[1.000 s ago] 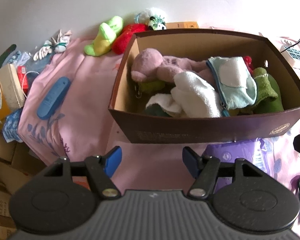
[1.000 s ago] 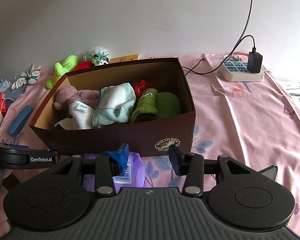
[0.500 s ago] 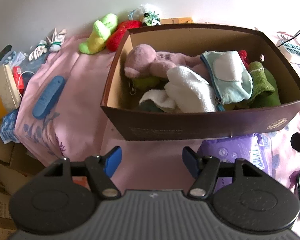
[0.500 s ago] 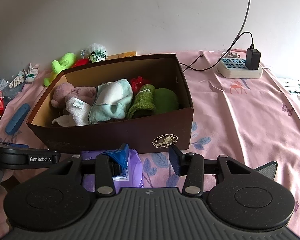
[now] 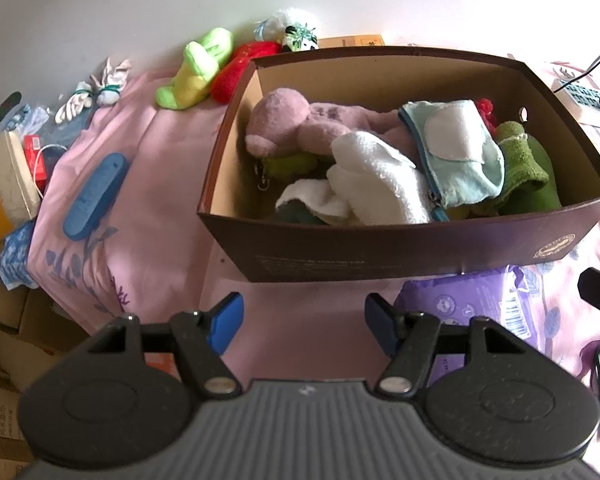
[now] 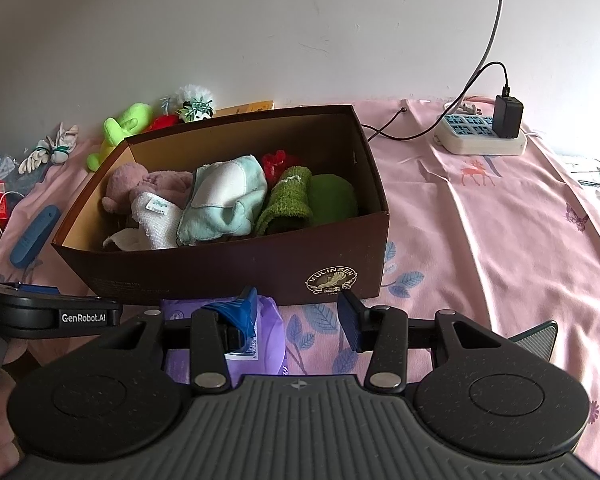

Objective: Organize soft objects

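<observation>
We record one brown cardboard box (image 5: pixel 400 248), open-topped, standing on a pink floral cloth (image 6: pixel 480 232), and we place all else against it. Inside the box, from its left end to its right: a pink plush toy (image 5: pixel 296 124); a white fluffy towel (image 5: pixel 376 180) lying partly over the plush; a pale blue pouch (image 5: pixel 452 156) with a white patch, resting on the towel; a red soft item (image 6: pixel 276 162) towards the rear wall, mostly hidden; a green knitted cloth (image 6: pixel 290 198); and a dark green soft item (image 6: pixel 334 196) at the right end. Behind the box's left rear corner, against the wall, we list a lime-green plush (image 5: pixel 198 68), a red plush (image 5: pixel 240 68) and a small white panda-like toy (image 5: pixel 296 32). Left of the box, well apart, lies a blue remote-shaped case (image 5: pixel 94 196). Just in front of the box lies a purple plastic packet (image 5: pixel 472 300). Right of the box and to the rear sits a white power strip (image 6: pixel 480 136) with a black charger plugged in. Our left gripper (image 5: pixel 304 316) hovers before the box's front wall, fingers spread wide, holding nothing. Our right gripper (image 6: pixel 296 316) hangs over the purple packet, fingers likewise apart and empty.
</observation>
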A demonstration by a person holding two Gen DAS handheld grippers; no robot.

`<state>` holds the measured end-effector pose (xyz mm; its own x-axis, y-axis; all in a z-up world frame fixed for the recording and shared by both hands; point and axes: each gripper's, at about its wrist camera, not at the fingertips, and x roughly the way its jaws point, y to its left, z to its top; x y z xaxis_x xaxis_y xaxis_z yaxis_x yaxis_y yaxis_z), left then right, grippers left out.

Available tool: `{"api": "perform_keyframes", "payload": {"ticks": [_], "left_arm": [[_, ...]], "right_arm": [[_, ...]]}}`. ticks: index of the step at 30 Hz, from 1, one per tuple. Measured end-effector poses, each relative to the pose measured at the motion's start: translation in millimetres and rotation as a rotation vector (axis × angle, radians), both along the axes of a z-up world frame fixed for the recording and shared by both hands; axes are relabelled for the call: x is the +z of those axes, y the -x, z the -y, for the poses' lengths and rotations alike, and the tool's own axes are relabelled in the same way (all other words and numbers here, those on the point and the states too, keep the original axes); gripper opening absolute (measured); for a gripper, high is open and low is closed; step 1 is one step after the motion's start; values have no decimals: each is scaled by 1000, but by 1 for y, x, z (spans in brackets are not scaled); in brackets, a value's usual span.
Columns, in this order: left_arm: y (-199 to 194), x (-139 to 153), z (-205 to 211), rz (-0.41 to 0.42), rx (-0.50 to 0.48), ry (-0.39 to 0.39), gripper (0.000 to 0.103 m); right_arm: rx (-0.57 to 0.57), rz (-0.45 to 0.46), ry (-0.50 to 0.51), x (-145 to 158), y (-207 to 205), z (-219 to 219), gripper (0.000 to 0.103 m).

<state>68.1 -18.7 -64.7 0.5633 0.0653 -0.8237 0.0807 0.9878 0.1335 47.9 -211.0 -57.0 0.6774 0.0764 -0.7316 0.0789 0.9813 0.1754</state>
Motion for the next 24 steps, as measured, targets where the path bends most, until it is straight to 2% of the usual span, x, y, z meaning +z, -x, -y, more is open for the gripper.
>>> {"api": "perform_keyframes", "payload": {"ticks": [24], "left_arm": [[1,0,0,8,8,-6,67]], "right_arm": [[3,1,-1,-1,0,-2,28]]}}
